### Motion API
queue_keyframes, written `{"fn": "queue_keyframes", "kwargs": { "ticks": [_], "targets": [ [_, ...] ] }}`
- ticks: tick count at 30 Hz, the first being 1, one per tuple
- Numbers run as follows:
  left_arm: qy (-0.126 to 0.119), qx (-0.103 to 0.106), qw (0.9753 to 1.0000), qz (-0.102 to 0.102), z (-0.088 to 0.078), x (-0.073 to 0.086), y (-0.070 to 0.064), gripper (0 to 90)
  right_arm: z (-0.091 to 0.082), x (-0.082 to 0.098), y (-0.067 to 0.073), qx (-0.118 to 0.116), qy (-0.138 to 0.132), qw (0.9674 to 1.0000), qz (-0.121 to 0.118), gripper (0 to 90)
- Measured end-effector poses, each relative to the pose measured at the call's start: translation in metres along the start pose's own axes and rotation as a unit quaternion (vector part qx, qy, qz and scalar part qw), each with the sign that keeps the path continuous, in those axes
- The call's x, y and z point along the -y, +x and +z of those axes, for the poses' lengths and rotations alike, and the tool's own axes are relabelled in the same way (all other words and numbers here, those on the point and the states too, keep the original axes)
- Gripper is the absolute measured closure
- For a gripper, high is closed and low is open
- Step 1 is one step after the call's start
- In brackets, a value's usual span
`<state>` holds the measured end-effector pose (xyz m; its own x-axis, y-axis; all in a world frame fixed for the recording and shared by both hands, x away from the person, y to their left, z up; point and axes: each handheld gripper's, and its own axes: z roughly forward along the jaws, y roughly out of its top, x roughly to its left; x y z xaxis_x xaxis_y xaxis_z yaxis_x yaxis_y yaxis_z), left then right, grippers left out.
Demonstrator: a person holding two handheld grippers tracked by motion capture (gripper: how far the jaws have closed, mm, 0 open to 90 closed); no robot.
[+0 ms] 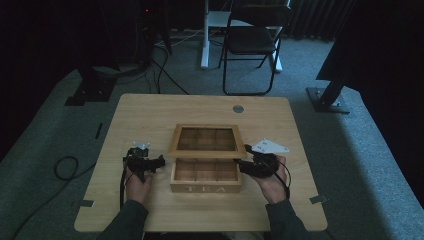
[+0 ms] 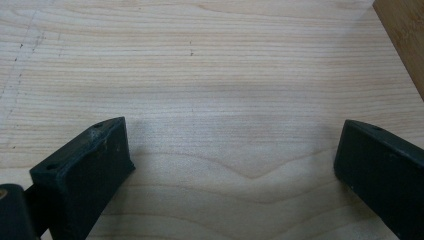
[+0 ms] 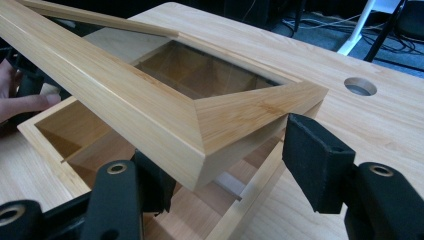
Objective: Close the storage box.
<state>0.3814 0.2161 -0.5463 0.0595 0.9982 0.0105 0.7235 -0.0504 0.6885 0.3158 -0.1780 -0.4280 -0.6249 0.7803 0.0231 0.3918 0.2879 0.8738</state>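
Wooden tea box (image 1: 205, 176) sits mid-table (image 1: 150, 107), "TEA" on its front wall, hinged window lid (image 1: 206, 141) raised partway and tilted back. Right tongs (image 1: 246, 165) at the lid's right front corner: in the right gripper view that corner (image 3: 215, 130) lies between the two jaws, right pad (image 3: 315, 160) clearly off the wood, left pad tucked under the lid edge, contact there hard to tell; reads as open around the corner, not clamped. Left tongs (image 1: 159, 161) just left of the box, jaws wide apart over bare table, holding nothing.

Handling, judged: box stiff, light-ish bamboo, smooth finish so pads may slip; pane in the lid fragile. Take the lid by its solid frame corner or front rail, never the pane; steady the base by a side wall.

High view gives layout and both hands; right gripper view gives jaw gap, dividers (image 3: 200, 75) inside, a fingertip (image 3: 30, 102) beyond the box; left gripper view gives table grain and a box edge (image 2: 405, 40)
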Motion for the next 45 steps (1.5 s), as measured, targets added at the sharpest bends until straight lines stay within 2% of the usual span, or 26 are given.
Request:
{"fn": "queue_keyframes", "kwargs": {
  "ticks": [19,45],
  "targets": [
    [0.001,0.000,1.0000,0.002,0.000,0.000,0.000,1.6,0.002,0.019,0.004,-0.008,0.003,1.0000,-0.004,40.5],
    [0.001,0.000,1.0000,0.001,0.000,0.000,0.000,1.6,0.007,0.039,0.006,-0.018,0.007,0.9998,0.008,40.6]
  ]
}}
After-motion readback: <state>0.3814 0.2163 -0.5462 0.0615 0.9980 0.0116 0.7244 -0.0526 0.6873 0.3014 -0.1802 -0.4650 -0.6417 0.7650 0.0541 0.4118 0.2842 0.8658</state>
